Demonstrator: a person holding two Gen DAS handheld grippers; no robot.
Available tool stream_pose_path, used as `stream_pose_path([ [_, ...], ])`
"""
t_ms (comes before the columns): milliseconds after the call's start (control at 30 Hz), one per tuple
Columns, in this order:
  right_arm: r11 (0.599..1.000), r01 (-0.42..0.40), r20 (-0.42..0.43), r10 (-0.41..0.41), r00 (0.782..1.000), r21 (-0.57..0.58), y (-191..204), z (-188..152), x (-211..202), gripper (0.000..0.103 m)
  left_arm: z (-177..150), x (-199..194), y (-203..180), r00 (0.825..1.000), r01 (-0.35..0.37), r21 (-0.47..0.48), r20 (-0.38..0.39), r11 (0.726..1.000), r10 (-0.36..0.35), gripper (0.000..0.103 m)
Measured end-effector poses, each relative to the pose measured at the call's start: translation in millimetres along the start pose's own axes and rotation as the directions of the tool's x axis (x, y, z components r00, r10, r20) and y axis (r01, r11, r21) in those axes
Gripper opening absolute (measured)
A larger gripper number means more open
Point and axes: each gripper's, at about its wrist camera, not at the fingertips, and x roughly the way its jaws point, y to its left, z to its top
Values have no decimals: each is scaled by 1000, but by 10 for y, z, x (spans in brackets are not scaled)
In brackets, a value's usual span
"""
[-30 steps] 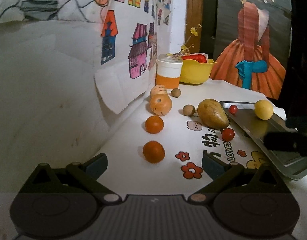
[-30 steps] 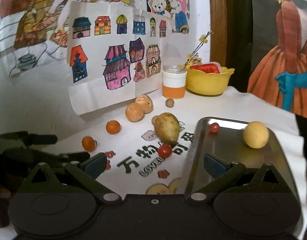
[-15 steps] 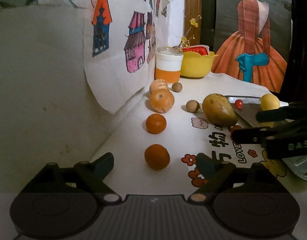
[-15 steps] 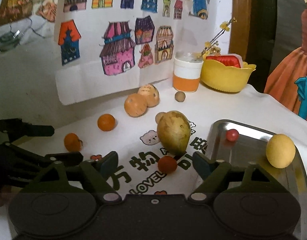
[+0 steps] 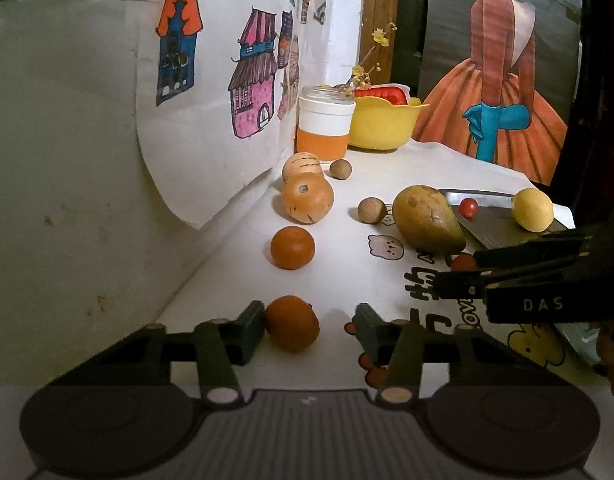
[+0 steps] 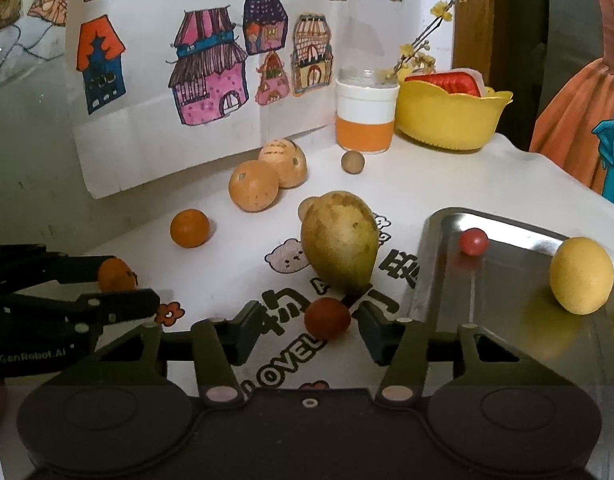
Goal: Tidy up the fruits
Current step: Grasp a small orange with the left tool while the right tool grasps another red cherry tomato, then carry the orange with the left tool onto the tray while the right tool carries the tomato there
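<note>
Where the mango [image 6: 341, 242] hides one brown ball: left tool [image 5: 310, 326] open around orange [image 5: 292, 322]; right tool [image 6: 305, 330] open around cherry tomato [image 6: 327, 318].

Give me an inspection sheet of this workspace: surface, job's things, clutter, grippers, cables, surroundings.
Surface: white printed tablecloth with cartoon motifs and lettering.
Job's things: metal tray holds a yellow lemon and a small red fruit. On the cloth: mango, near orange, far orange, two tan round fruits, two small brown balls, red fruit.
Clutter: orange-banded jar, yellow bowl with something red inside.
Grippers: left gripper open around the near orange; right gripper open around the red fruit.
Cables: nothing seen.
Surroundings: house drawings on the wall, painted dress figure.
</note>
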Motion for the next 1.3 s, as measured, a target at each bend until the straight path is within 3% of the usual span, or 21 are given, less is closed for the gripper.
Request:
stream_pose_path([
  [233,1000,22,9,-22,1000,18,-1,-31,16,42,-18,-11,-28,1000,-4,14,2,1000,4,32],
  [467,999,38,22,-39,999,37,-22,-56,3,27,-30,-26,-92,1000,10,31,-5,999,-10,30],
  [900,998,-15,39,12,999,63,-32,-184,-202,26,-50,-108,-279,998,46,50,-40,998,-44,30],
  [1300,994,-36,89,26,996,107,-215,-403,-763,26,-69,-280,-720,996,80,117,-44,990,-76,30],
])
